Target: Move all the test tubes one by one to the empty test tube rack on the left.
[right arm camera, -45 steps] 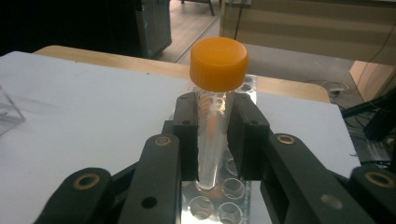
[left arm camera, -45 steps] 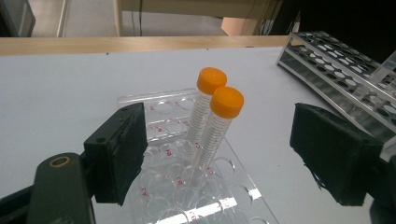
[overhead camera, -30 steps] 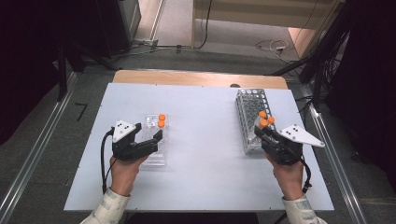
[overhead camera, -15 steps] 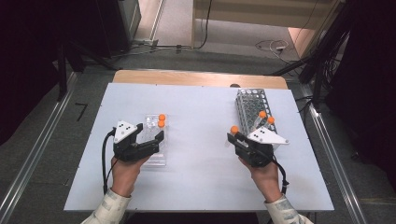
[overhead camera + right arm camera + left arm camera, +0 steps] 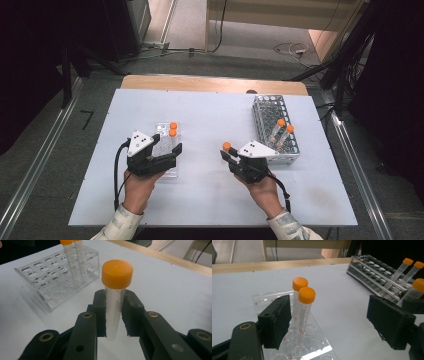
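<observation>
Your table (image 5: 210, 115) is evenly lit from above while the surroundings sit dark. A glare streak lies on the clear rack (image 5: 317, 351) just below your left gripper's (image 5: 332, 322) jaws. Your right gripper's (image 5: 115, 315) near jaws look soft, and the high view is grainy

Five orange-capped tubes (image 5: 227, 146), two racks, one clear plastic rack (image 5: 165, 150), one metal wire rack (image 5: 265, 112), two handheld grippers (image 5: 226, 156), one table (image 5: 210, 115).
</observation>
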Action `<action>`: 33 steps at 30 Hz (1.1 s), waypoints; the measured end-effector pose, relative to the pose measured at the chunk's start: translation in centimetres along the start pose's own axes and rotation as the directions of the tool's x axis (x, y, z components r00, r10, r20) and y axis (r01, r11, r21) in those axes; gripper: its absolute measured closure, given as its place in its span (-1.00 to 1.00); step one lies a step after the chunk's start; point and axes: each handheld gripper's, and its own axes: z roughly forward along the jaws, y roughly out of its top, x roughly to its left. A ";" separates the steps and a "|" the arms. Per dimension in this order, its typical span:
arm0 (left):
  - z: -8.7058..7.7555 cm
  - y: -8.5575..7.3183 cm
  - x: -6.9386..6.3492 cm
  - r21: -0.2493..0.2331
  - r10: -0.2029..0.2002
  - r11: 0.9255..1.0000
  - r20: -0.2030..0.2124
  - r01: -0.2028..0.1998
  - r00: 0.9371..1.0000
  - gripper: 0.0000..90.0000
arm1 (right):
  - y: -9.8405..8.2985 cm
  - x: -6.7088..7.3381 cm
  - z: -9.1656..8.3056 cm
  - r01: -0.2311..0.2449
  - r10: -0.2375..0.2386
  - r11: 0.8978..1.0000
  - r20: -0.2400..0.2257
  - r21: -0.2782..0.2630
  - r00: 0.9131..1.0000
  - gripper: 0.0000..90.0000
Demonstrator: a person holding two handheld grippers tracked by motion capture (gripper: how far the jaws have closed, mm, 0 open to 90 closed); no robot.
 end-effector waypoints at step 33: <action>0.7 -0.6 -4.8 0.022 0.099 0.994 0.211 -0.106 0.972 0.29 | 1.1 5.5 2.8 0.079 -0.077 0.997 -0.147 0.008 0.986 0.60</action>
